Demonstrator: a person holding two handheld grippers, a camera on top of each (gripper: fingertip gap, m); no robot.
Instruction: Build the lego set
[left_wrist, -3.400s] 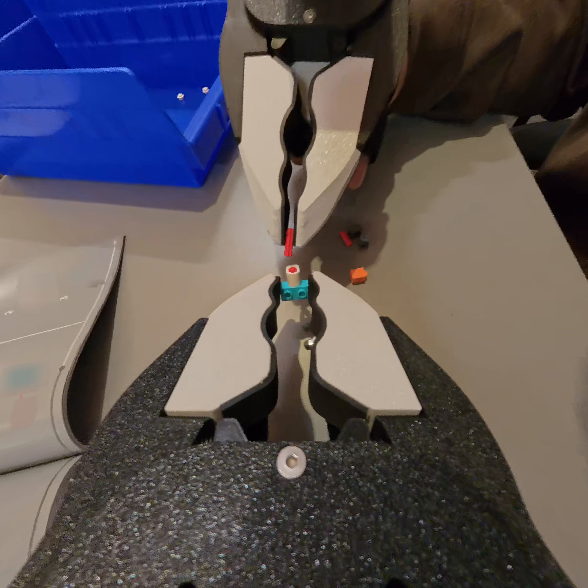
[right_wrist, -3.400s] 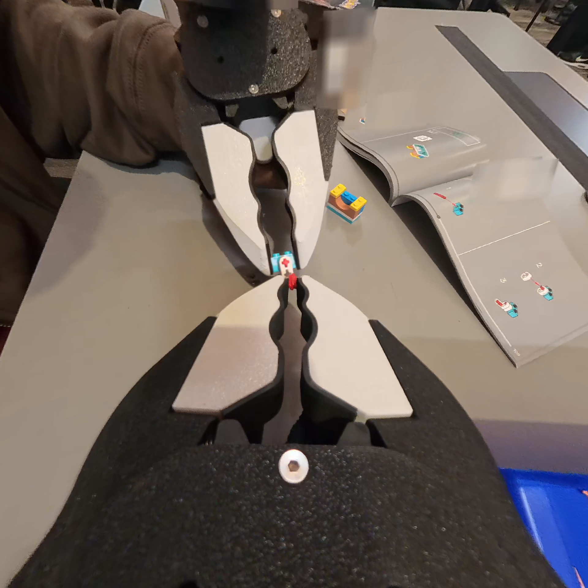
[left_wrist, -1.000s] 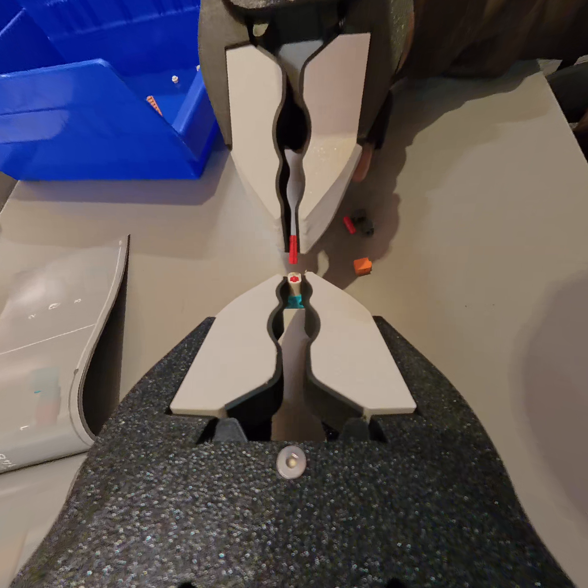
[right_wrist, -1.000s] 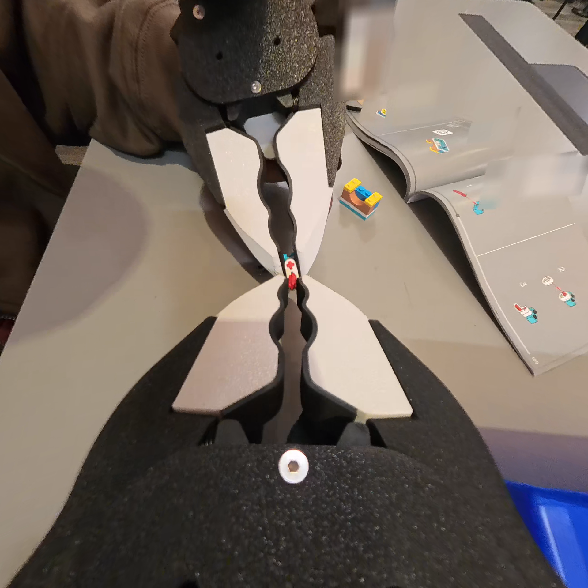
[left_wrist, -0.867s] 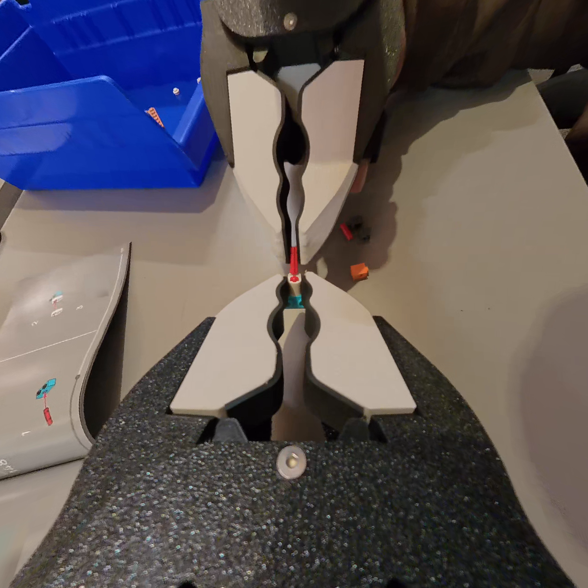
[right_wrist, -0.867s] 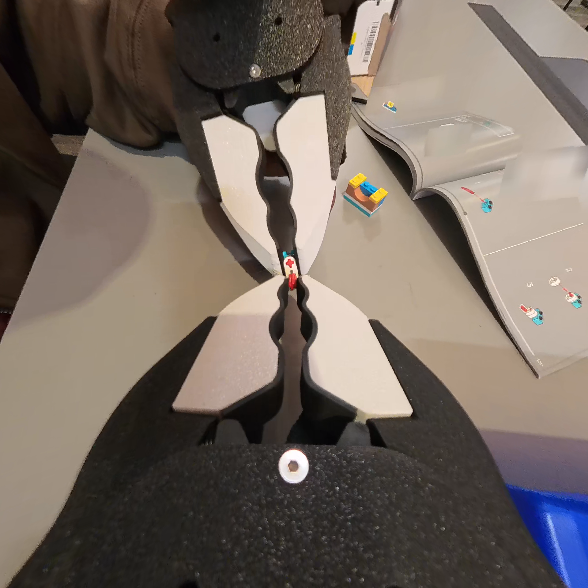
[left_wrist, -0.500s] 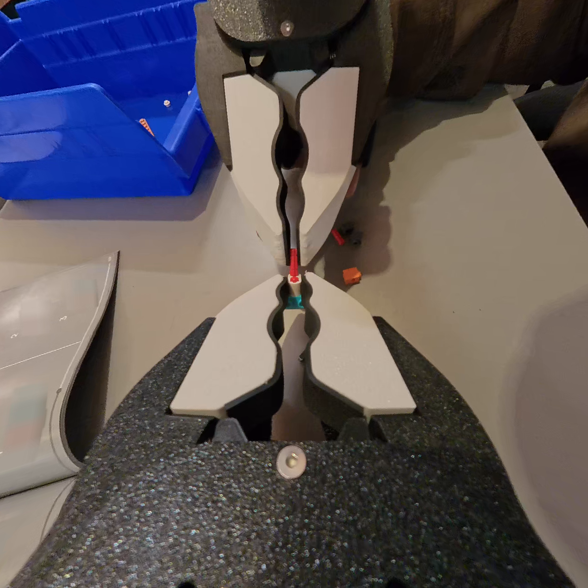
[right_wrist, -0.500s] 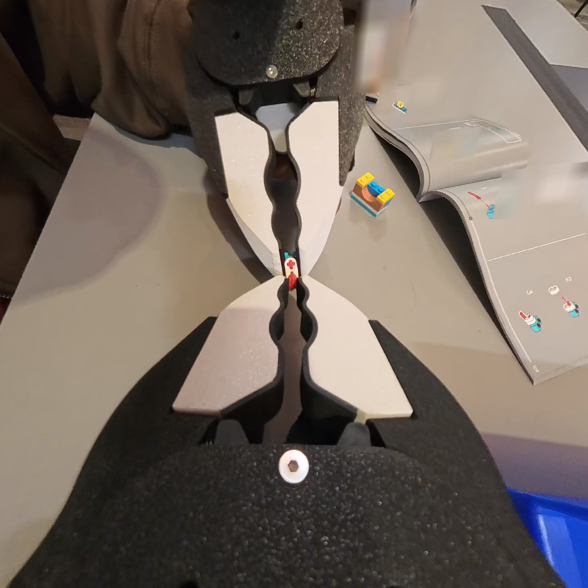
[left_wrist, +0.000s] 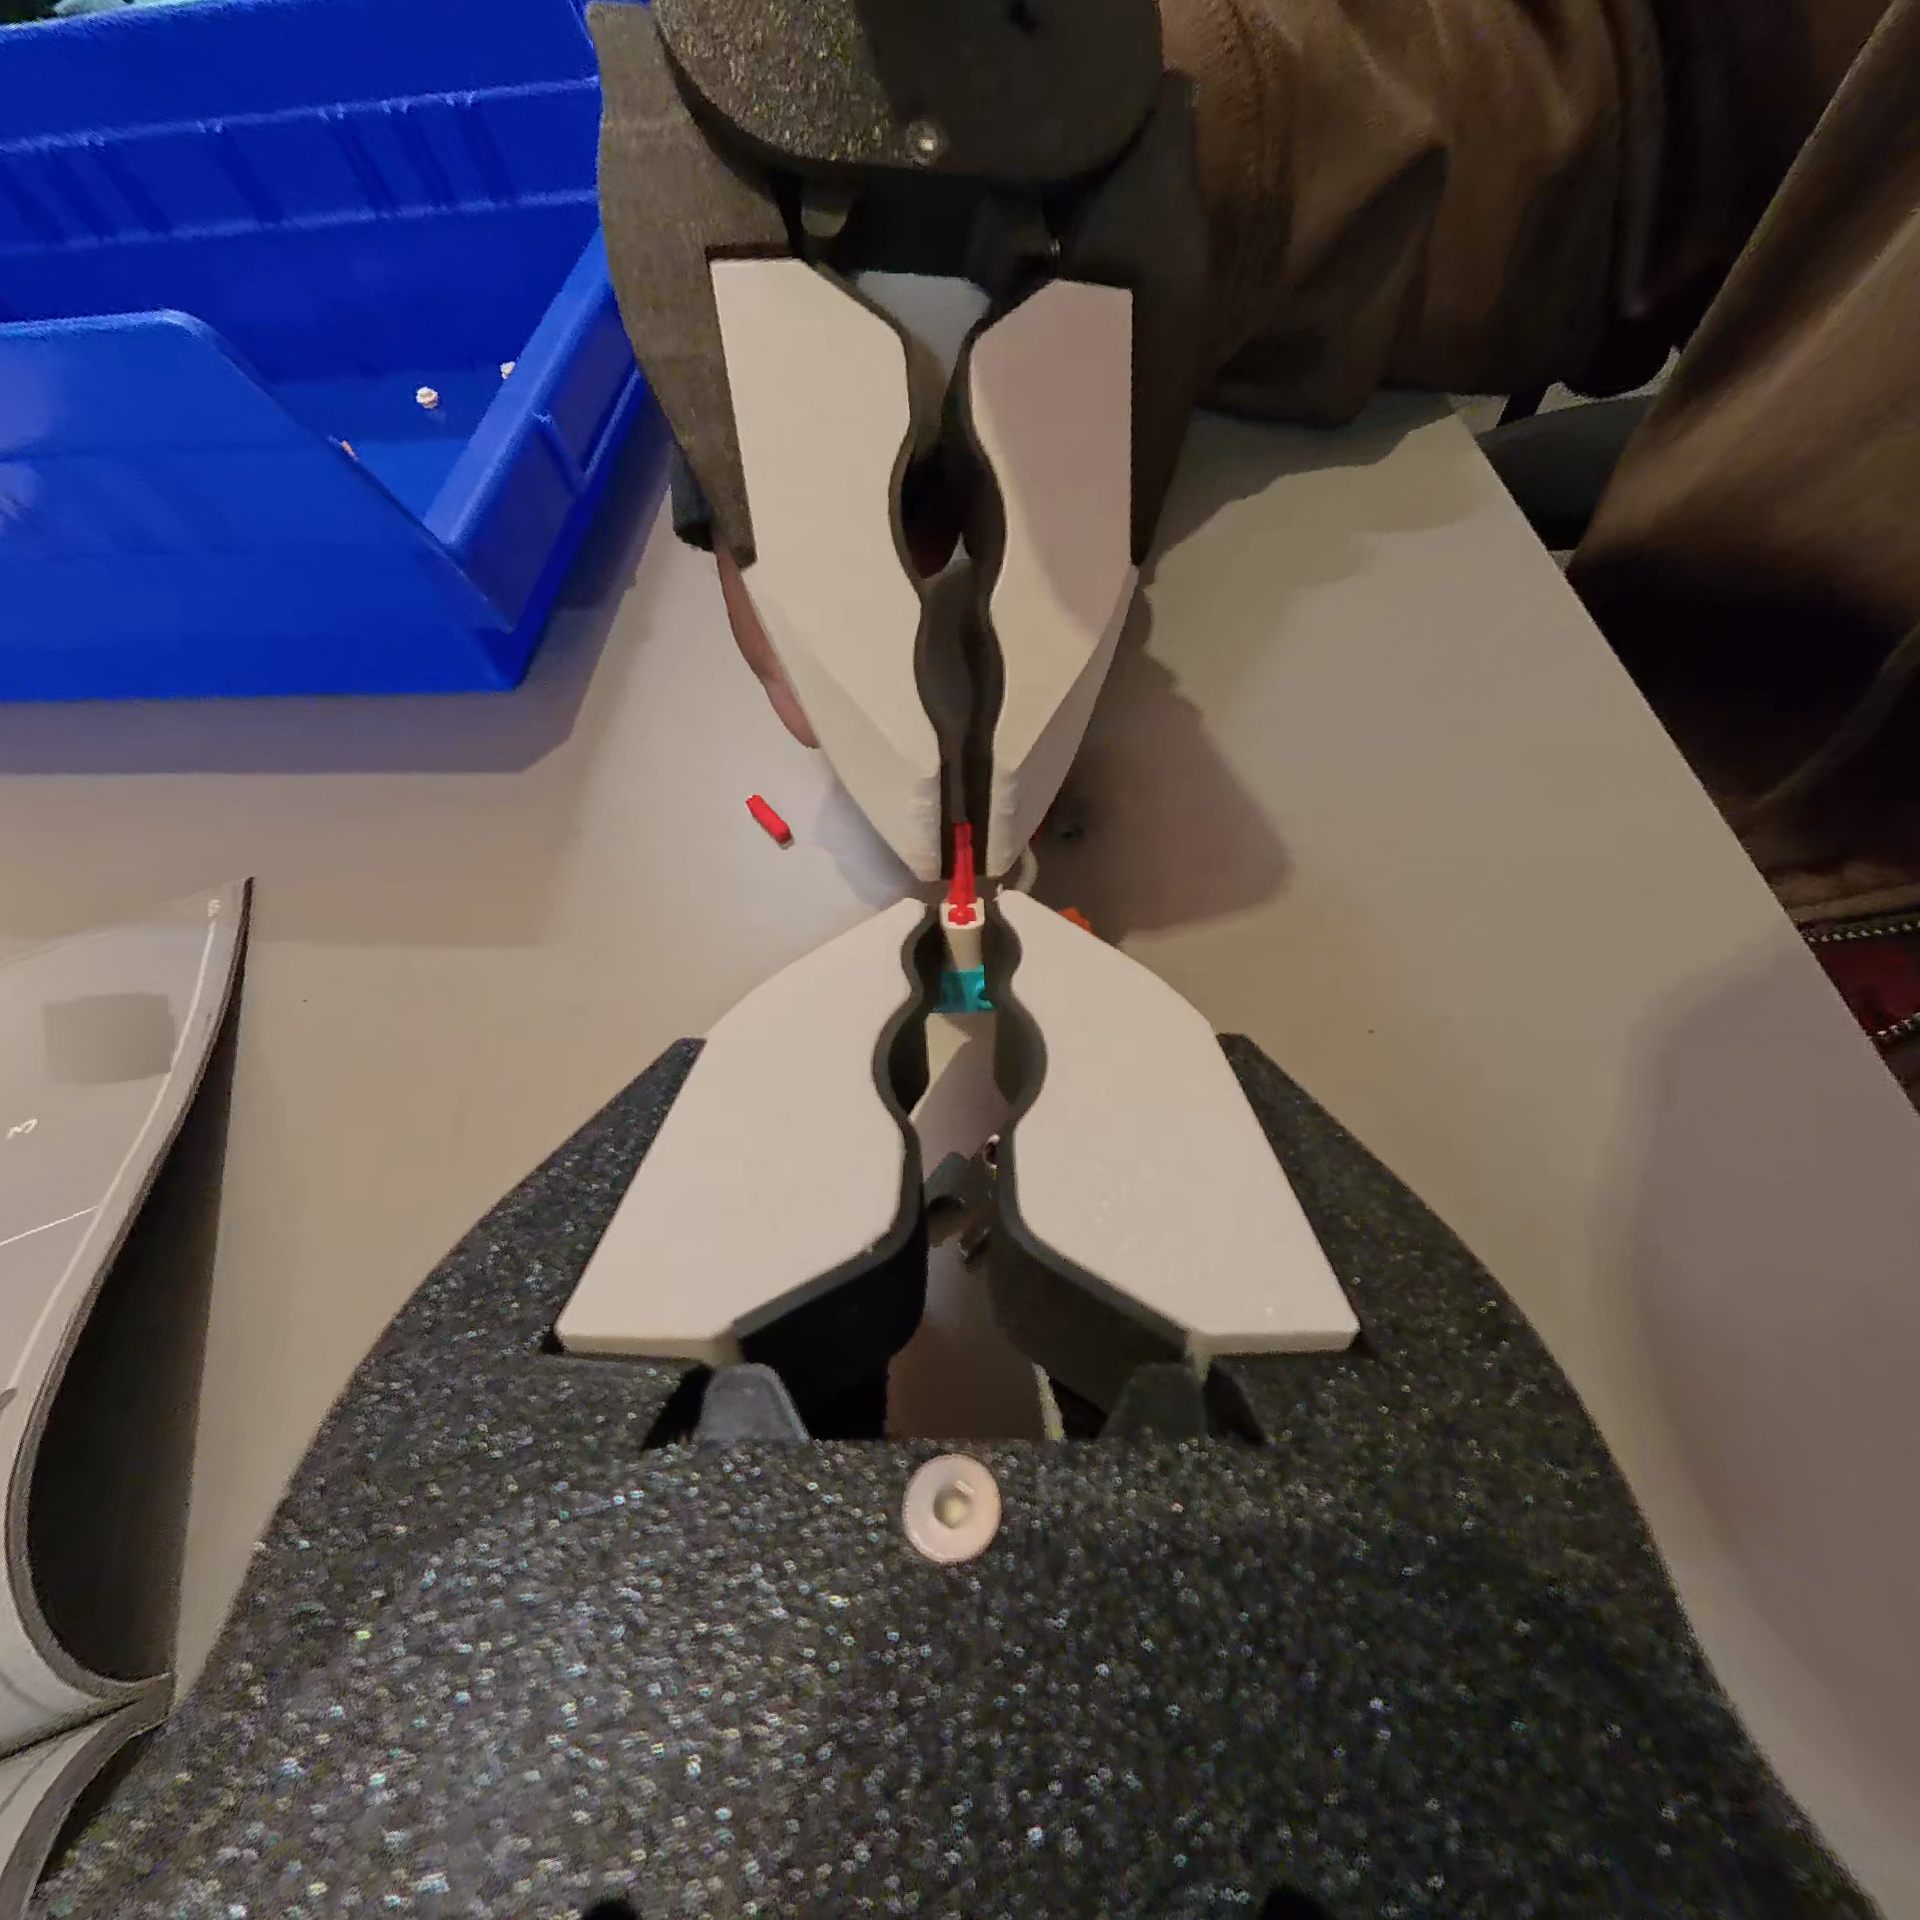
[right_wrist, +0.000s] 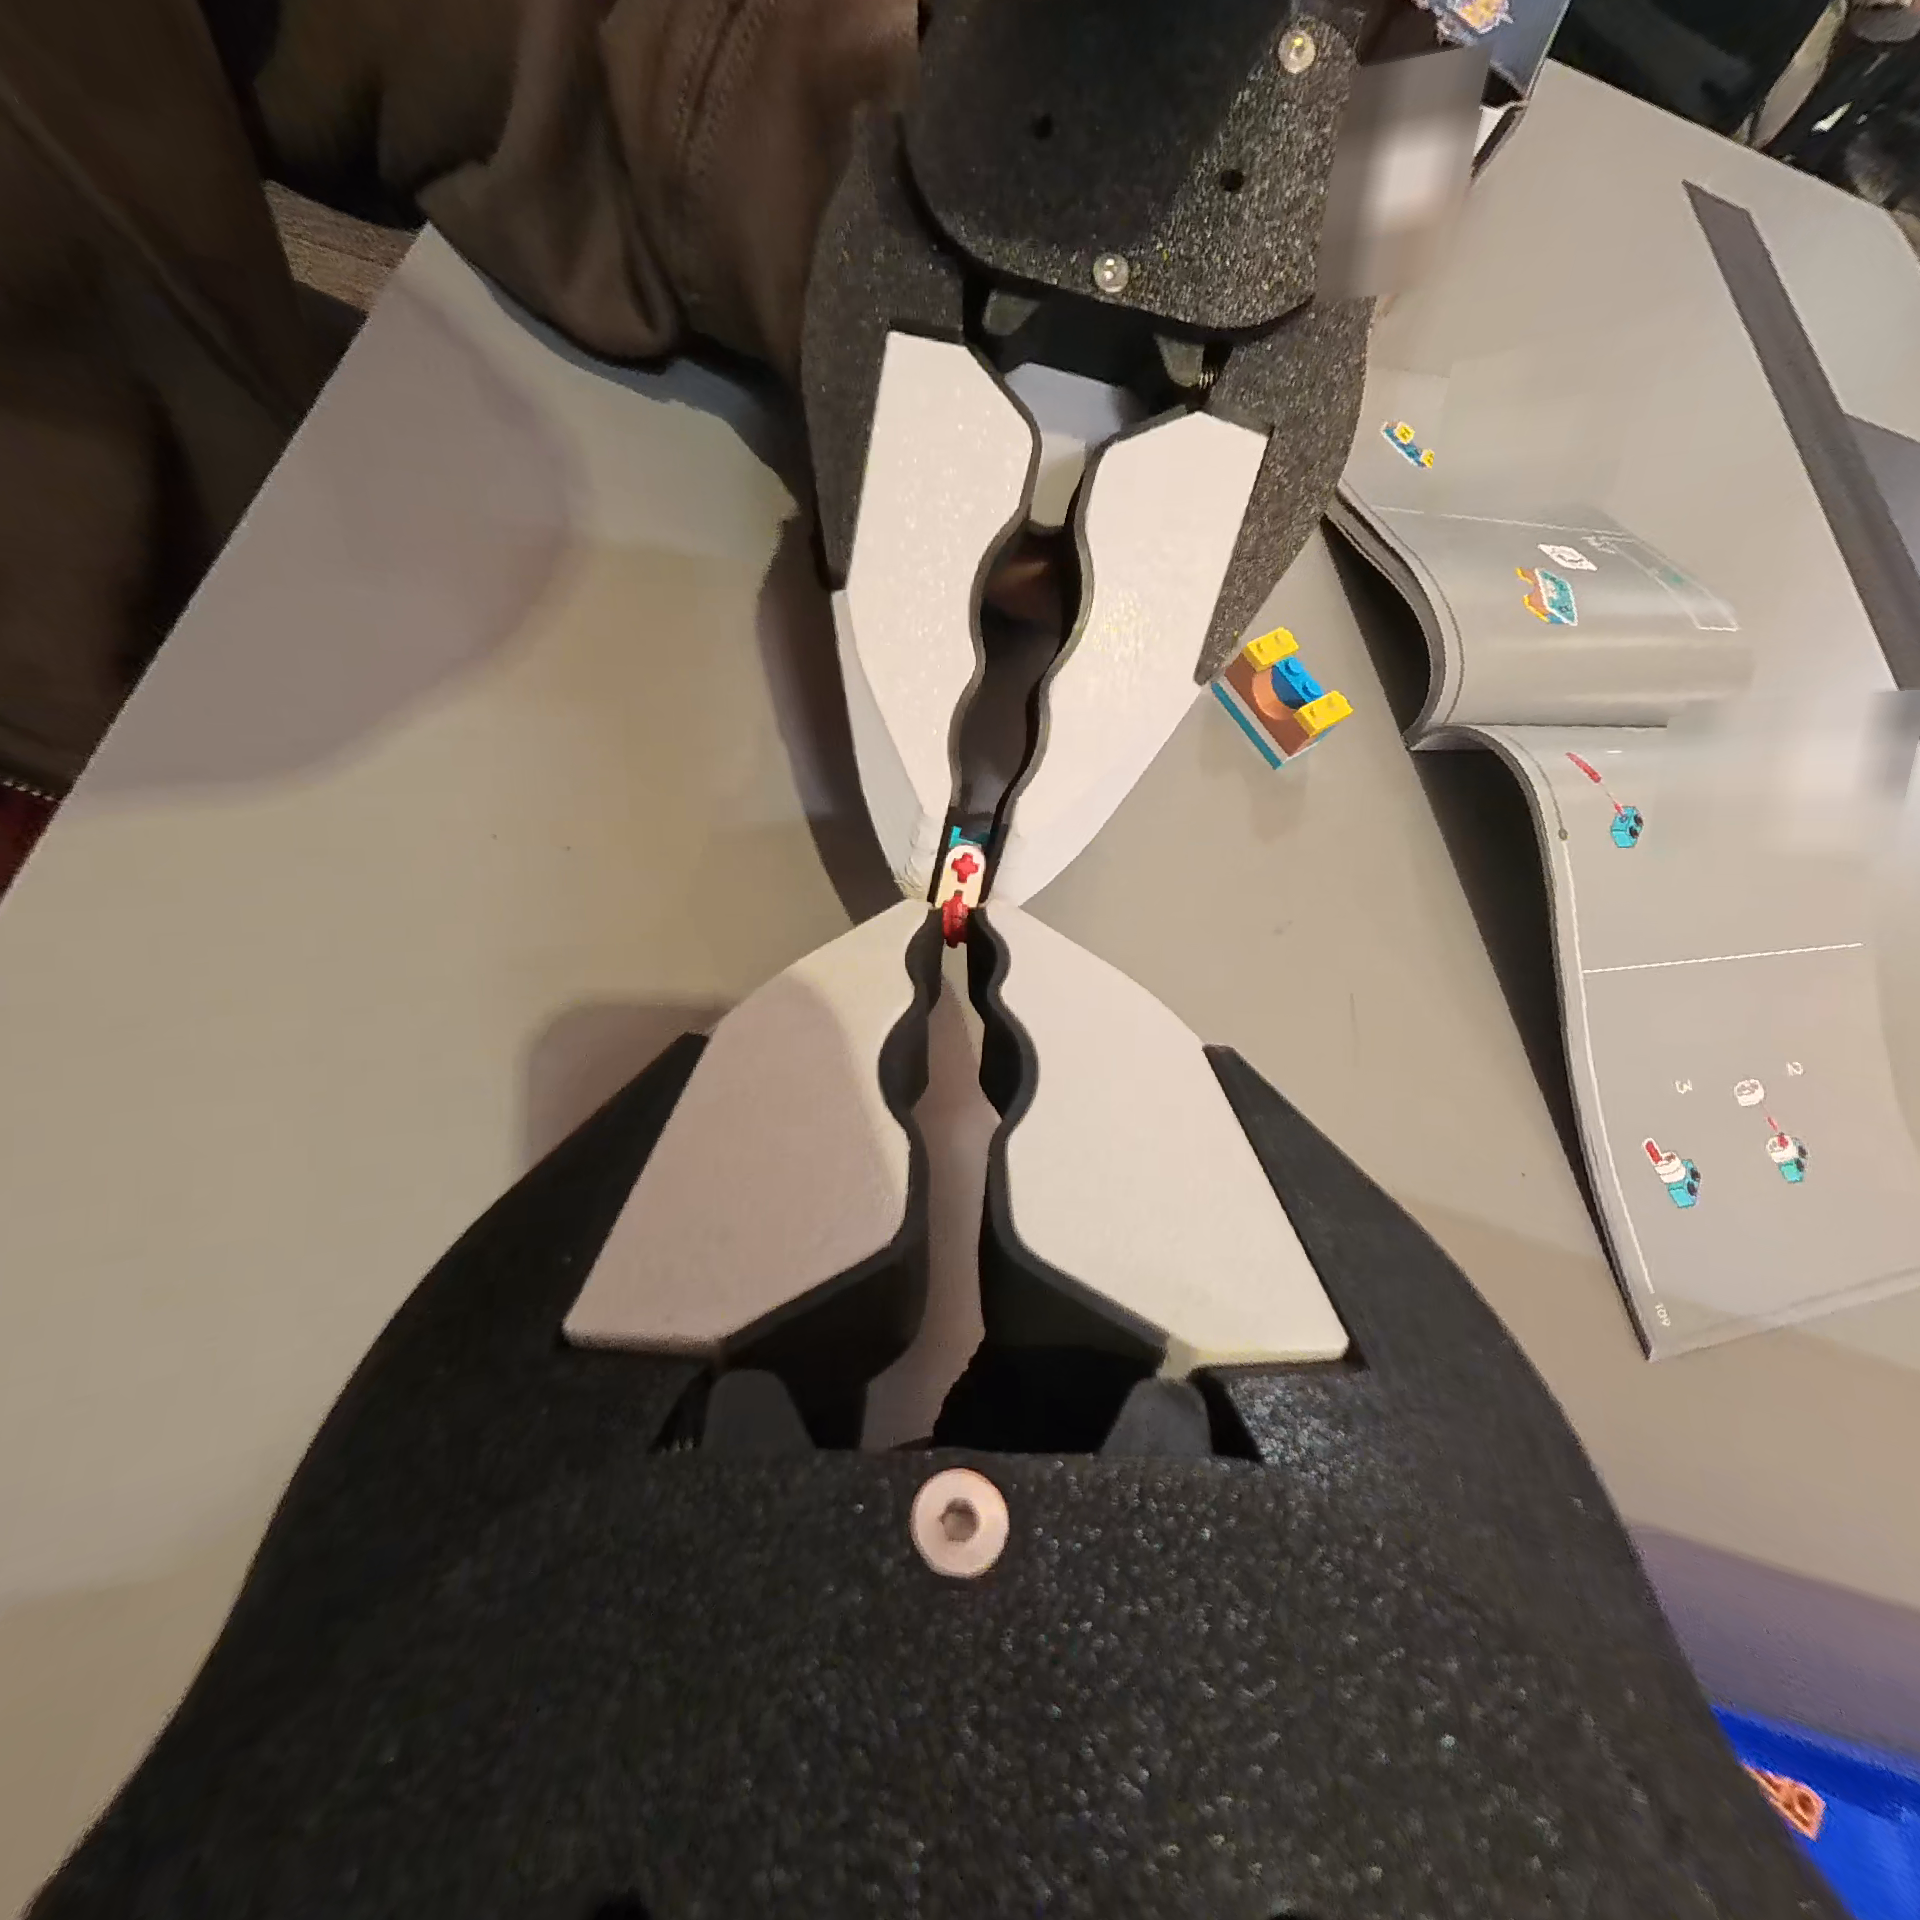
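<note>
A small cream and teal lego piece (left_wrist: 961, 951) with a red cross-shaped hole in its end is pinched between the tips of the left gripper (left_wrist: 961, 935), held above the grey worktop (left_wrist: 1403, 831). A thin red lego pin (left_wrist: 962, 868) is pinched in the tips of the right gripper (right_wrist: 956, 930), its end touching the cross hole; the two grippers meet tip to tip. Just left of that meeting point a loose red piece (left_wrist: 769, 818) lies on the worktop. Far left stands a blue bin (left_wrist: 312, 436). In the right wrist view, a small yellow, blue and brown lego build (right_wrist: 1285, 698) sits to the right, beside an open instruction booklet (right_wrist: 1683, 935). A brown sleeve (left_wrist: 1455, 187) shows behind the far gripper.
</note>
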